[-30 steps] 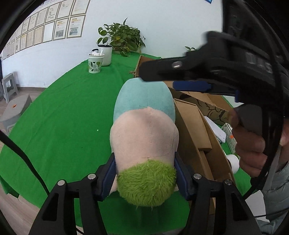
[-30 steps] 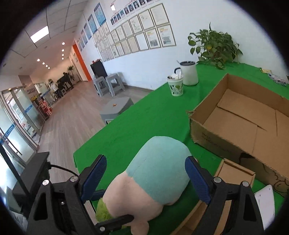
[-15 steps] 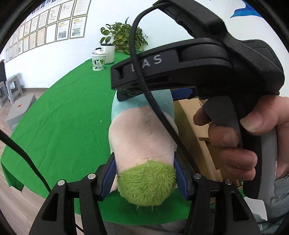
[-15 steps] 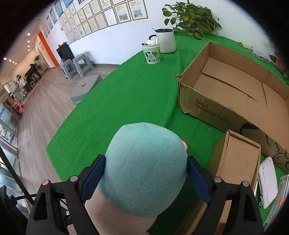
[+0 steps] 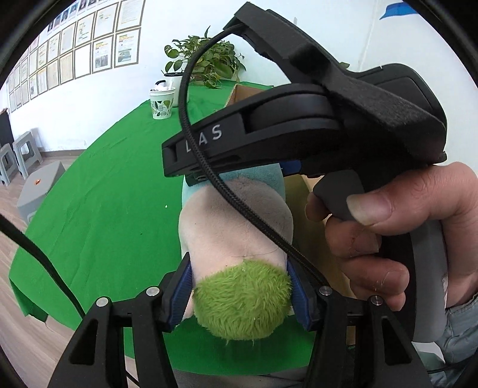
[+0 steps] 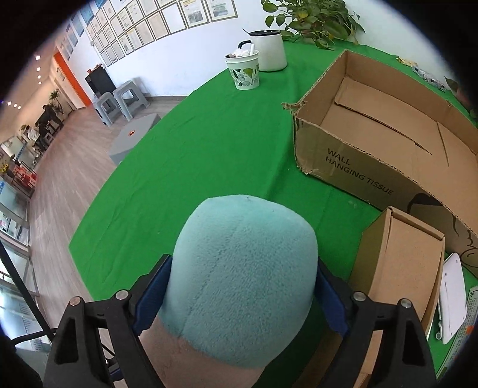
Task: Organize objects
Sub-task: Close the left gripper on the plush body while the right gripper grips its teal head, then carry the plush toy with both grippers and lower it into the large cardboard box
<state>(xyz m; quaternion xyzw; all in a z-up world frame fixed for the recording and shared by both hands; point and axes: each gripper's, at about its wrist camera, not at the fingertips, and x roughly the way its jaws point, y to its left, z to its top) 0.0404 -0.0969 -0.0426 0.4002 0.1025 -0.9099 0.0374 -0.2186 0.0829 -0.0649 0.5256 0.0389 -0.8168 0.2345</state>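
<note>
- Plush toy (image 5: 236,226), with a green fuzzy end, a peach middle and a teal end, is held between both claws over the near edge of the table (image 5: 113,191).
- Left claw (image 5: 239,291) pinches the toy at its green end; both blue pads press into the plush.
- Right claw (image 6: 242,294) has just been closing, and its blue pads now sit against the sides of the teal end, which bulges up between them.
- In the left wrist view the right claw's black body crosses above the toy, gripped by a hand (image 5: 385,235), with a braided cable (image 5: 209,167) looping in front.
- Small box (image 6: 400,262) stands just right of the toy in the right wrist view; whether they touch I cannot tell.
- Large open box (image 6: 367,170), printed "WALL HANGING TISSUE", lies behind the small one, its inside bare.
- White flat item (image 6: 452,295) lies to the right of the small box.
- Leaf-print cup (image 6: 243,71) and a white pot (image 6: 270,50) stand at the table's far end, a plant (image 6: 313,18) behind them.
</note>
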